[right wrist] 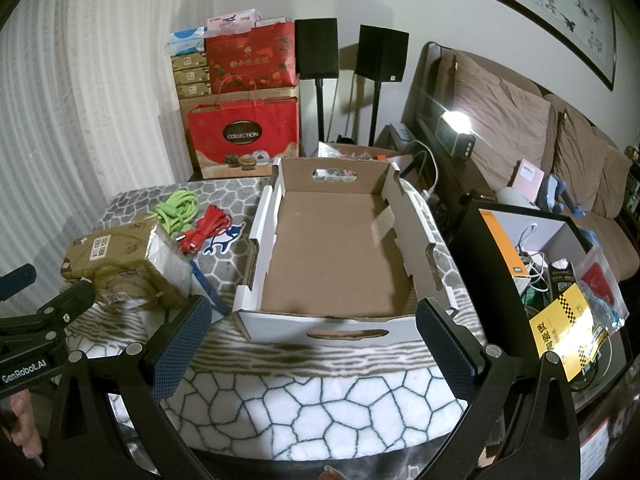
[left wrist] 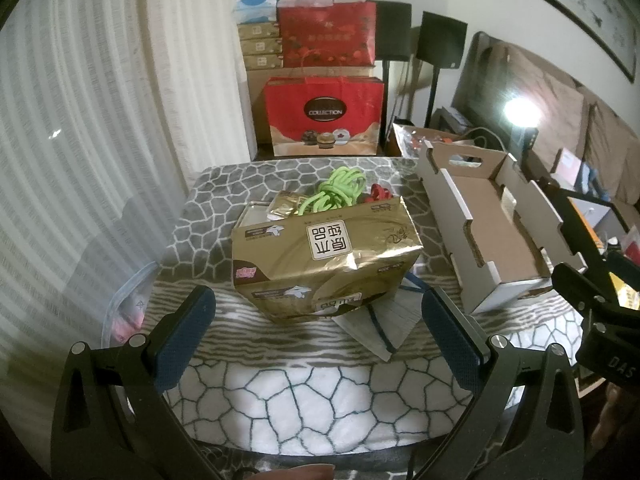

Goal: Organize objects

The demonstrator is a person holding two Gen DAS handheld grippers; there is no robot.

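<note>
A gold pack of tissues [left wrist: 328, 264] lies on the patterned blanket [left wrist: 300, 396], partly on a white folded cloth with a blue strap [left wrist: 380, 320]. Behind it are a green cable coil [left wrist: 340, 190] and a red cable [left wrist: 378, 193]. My left gripper [left wrist: 318, 336] stands open just short of the pack, nothing between its fingers. An empty white cardboard tray [right wrist: 332, 252] sits to the right. My right gripper [right wrist: 312, 344] is open in front of the tray's near wall. The pack [right wrist: 120, 264], green cable [right wrist: 178, 210], red cable [right wrist: 208, 226] and a small cat sticker [right wrist: 224, 240] lie left of the tray.
Red gift bags and stacked boxes [left wrist: 324, 116] stand behind the table. Two black speakers on stands [right wrist: 352, 52] are by the wall. A black box of cables and packets [right wrist: 560, 276] sits to the right, with a sofa [right wrist: 540, 132] beyond. A clear bag [left wrist: 128, 312] hangs at the table's left edge.
</note>
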